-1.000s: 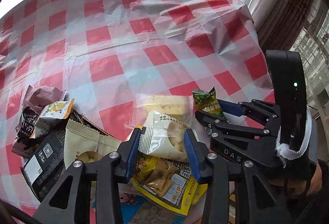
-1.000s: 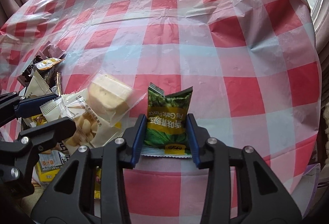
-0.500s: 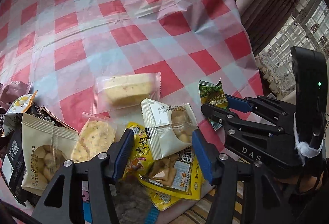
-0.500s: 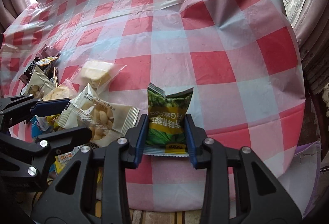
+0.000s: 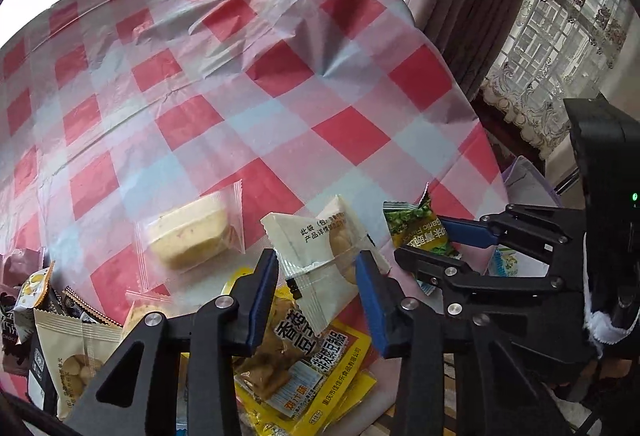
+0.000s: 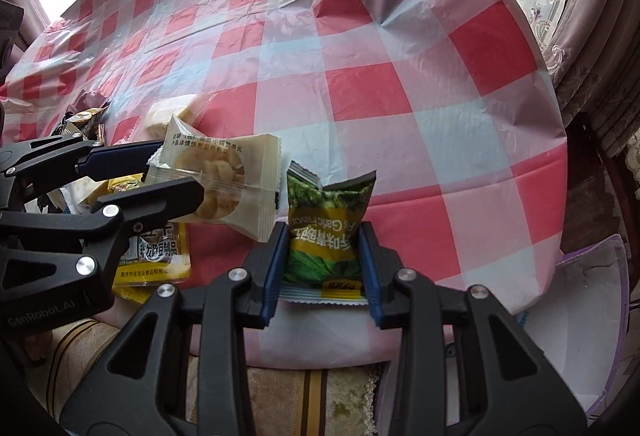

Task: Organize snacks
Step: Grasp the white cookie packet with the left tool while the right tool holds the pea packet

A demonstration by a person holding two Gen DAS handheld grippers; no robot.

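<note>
Grippers tilt downward: left hand-held gripper point(image 5: 316, 280) just reclamped cream packet point(image 5: 320, 256); right hand-held gripper point(image 6: 324, 256) clamps green packet point(image 6: 326, 228).

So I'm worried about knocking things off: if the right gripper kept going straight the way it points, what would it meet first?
Probably only the checked tablecloth. The right gripper is shut on the green pea packet, and no snack lies ahead of it; depth is uncertain.

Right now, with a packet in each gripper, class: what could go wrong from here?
1. The white packet sits tilted in the left gripper, whose jaws have just been closing; it could slip.
2. The two grippers are close; the green packet in the right gripper could bump the white one.
</note>
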